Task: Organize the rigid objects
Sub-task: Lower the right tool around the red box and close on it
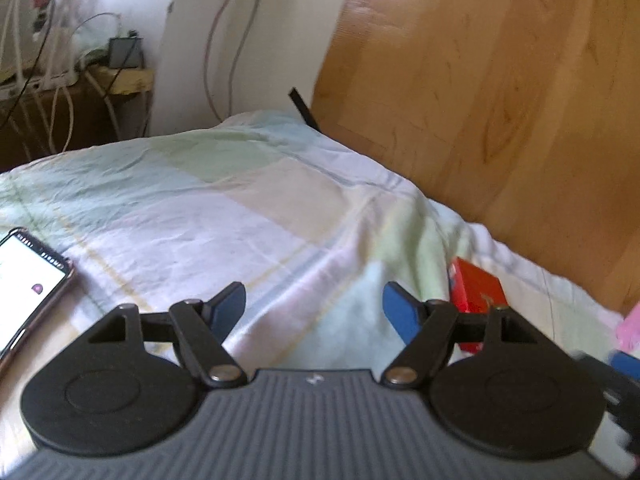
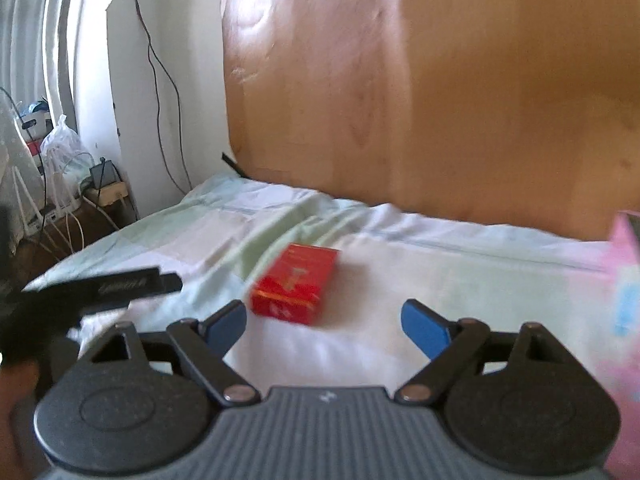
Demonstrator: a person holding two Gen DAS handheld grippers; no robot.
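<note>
A small red box (image 2: 295,283) lies flat on the pale checked bed sheet (image 2: 400,264), just ahead of my right gripper (image 2: 324,324), which is open and empty. The same red box (image 1: 476,288) shows in the left wrist view, to the right of my left gripper (image 1: 314,308), partly hidden behind its right finger. My left gripper is open and empty above the sheet (image 1: 240,208). A pink box (image 2: 624,280) stands at the right edge of the right wrist view and also shows in the left wrist view (image 1: 628,328).
A phone (image 1: 28,280) with a lit screen lies on the sheet at the left. A wooden headboard (image 1: 500,100) rises behind the bed. The left gripper's dark body (image 2: 100,284) shows at the left. Cables and a cluttered side table (image 1: 60,80) stand beyond the bed.
</note>
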